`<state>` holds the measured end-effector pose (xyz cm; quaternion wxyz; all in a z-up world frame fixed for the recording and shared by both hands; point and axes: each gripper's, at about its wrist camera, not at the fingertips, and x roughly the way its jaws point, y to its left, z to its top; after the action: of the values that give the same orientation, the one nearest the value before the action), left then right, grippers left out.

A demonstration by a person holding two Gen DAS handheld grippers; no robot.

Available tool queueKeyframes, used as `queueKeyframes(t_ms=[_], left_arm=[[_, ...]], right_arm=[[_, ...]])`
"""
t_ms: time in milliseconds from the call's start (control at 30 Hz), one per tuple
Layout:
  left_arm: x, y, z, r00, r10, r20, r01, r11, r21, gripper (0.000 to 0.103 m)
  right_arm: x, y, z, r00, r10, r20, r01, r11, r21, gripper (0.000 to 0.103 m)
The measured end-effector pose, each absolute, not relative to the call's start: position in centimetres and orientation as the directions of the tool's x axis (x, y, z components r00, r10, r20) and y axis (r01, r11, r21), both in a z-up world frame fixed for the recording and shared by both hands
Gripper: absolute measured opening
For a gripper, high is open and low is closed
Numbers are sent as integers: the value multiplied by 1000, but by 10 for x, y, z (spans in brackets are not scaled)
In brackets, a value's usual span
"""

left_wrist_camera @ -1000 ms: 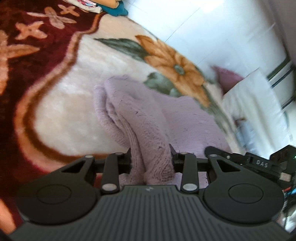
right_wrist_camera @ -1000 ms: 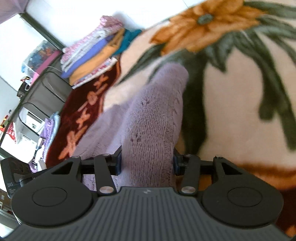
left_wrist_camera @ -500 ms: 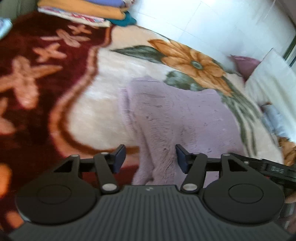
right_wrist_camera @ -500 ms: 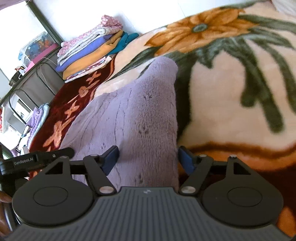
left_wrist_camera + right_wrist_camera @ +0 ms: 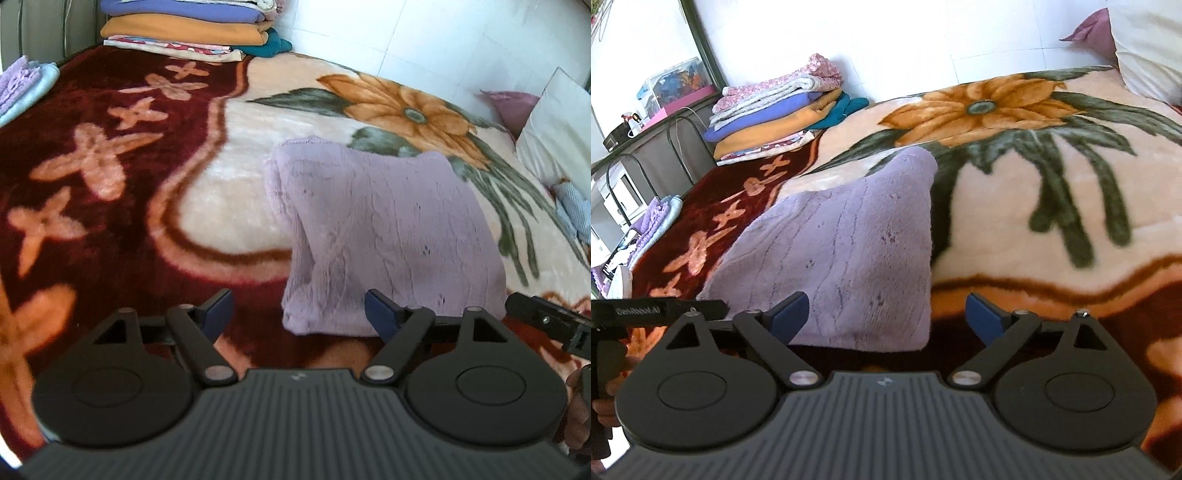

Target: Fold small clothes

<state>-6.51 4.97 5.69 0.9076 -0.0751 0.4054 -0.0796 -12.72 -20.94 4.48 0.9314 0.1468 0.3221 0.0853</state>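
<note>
A folded lilac knit garment lies flat on the flowered blanket; it also shows in the right wrist view. My left gripper is open and empty, hovering just in front of the garment's near left corner. My right gripper is open and empty, just in front of the garment's near right corner. Each gripper's body shows at the edge of the other's view.
A stack of folded clothes sits at the far end of the bed, also in the left wrist view. A white pillow lies at the right. More lilac and blue cloth lies at the far left edge.
Both grippers opened, let go of the lilac garment and pulled back from it. The garment now lies flat and folded on the blanket.
</note>
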Motion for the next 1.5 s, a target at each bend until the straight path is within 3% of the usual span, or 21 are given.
queueKeyframes(t_ms=[100,167,567,933,1500], left_arm=[[-71,45,56,663,-187,-725,97,982,-165,81],[-74,42,55,668,-171,-725,99,985,-142,86],[-81,18,39,647,-155,-747,125,988,-96,86],[-79,-2,18,662,-90,-744,129,992,-5,86],[-78,-12,12,676,-45,-736,118,992,48,88]], right_arm=[[-132,-207,46,765,253,-593,-54,942,331,103],[-136,-206,46,766,257,-589,-57,940,337,103],[-144,-193,31,772,235,-591,-69,955,290,103],[-129,-188,-8,716,143,-683,0,979,204,103],[-125,-179,-13,713,102,-693,4,989,151,103]])
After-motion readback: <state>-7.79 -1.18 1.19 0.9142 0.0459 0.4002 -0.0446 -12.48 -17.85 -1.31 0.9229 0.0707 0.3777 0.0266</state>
